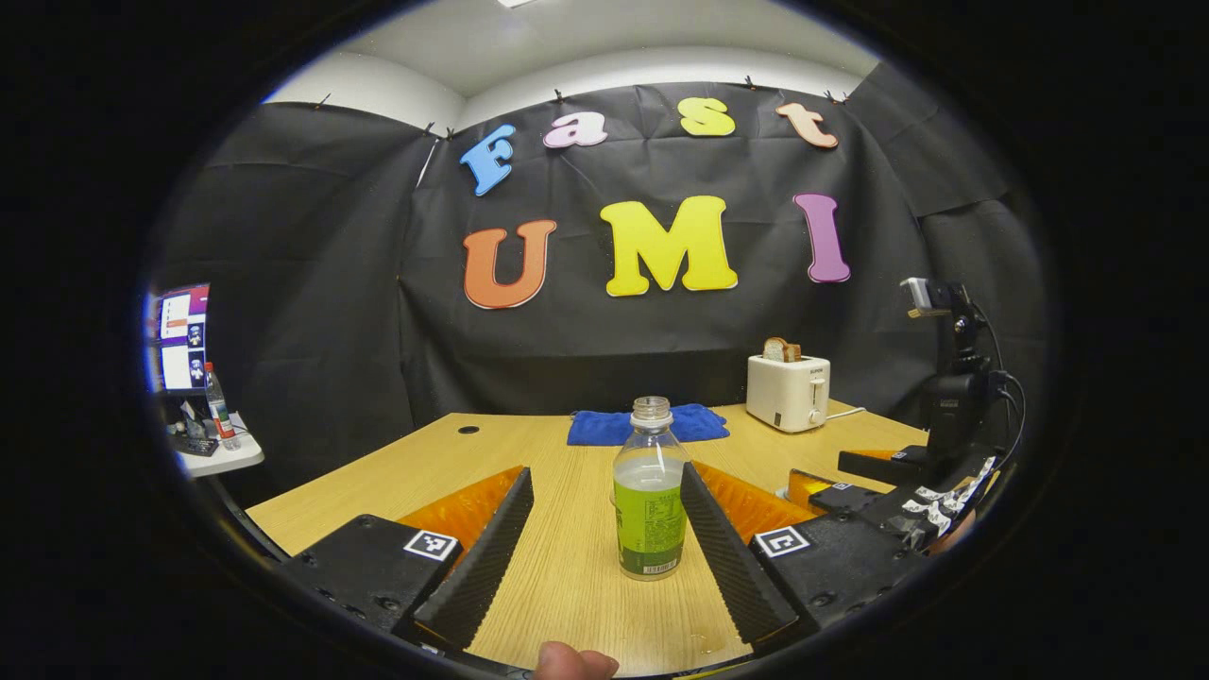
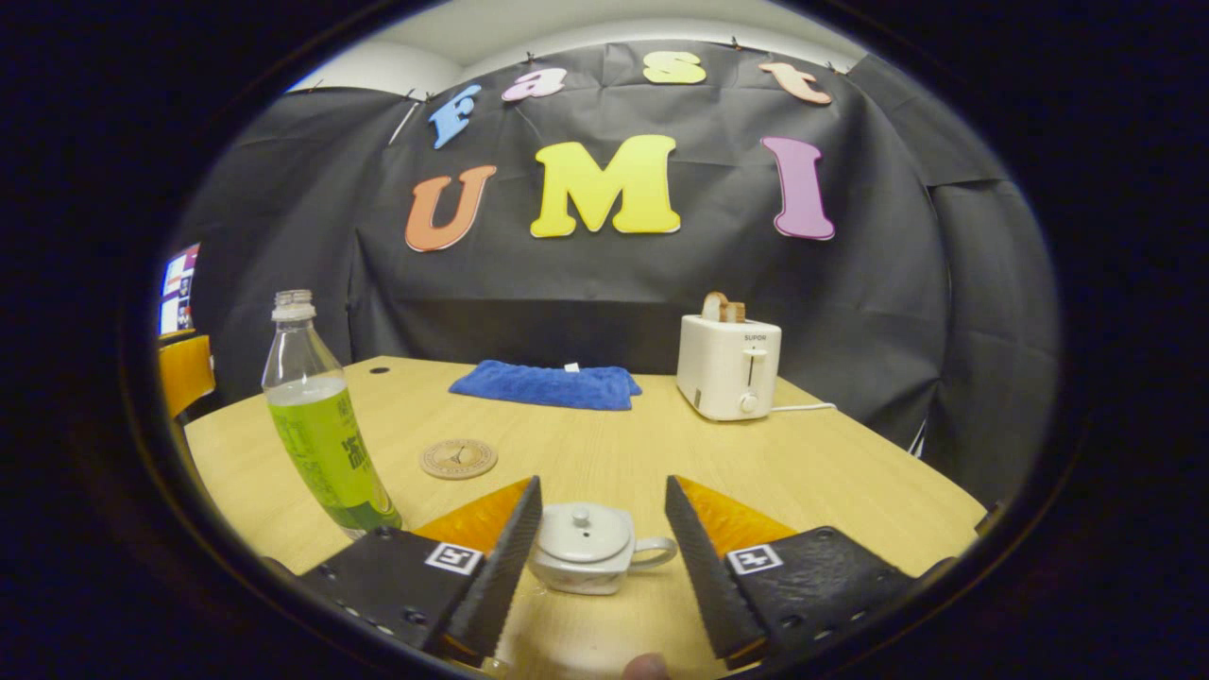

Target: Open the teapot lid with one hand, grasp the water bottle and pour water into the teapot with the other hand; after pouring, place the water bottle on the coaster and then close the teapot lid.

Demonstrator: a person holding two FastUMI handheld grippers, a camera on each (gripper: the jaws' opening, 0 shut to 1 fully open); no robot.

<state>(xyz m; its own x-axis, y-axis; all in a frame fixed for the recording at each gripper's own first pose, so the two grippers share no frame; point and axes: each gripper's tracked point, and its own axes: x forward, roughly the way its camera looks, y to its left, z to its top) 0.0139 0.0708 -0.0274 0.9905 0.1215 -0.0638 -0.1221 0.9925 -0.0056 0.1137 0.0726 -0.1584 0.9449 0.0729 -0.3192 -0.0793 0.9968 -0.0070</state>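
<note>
table (image 2: 831, 472) light wood grain, smooth matt. water bottle (image 1: 650, 501) clear glossy plastic, paper-ish label. teapot (image 2: 581, 548) glazed white ceramic, shiny. towel (image 2: 546, 385) fuzzy blue cloth. toaster (image 2: 727, 368) smooth white plastic.

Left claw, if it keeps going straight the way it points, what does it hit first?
Probably the clear plastic water bottle with the green label, standing uncapped between the open left claw fingers, with a gap each side.

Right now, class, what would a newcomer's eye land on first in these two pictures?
The uncapped water bottle stands between the open left gripper fingers. The lidded white teapot sits between the open right gripper fingers. Behind, a white toaster holds bread beside a folded blue towel.
</note>
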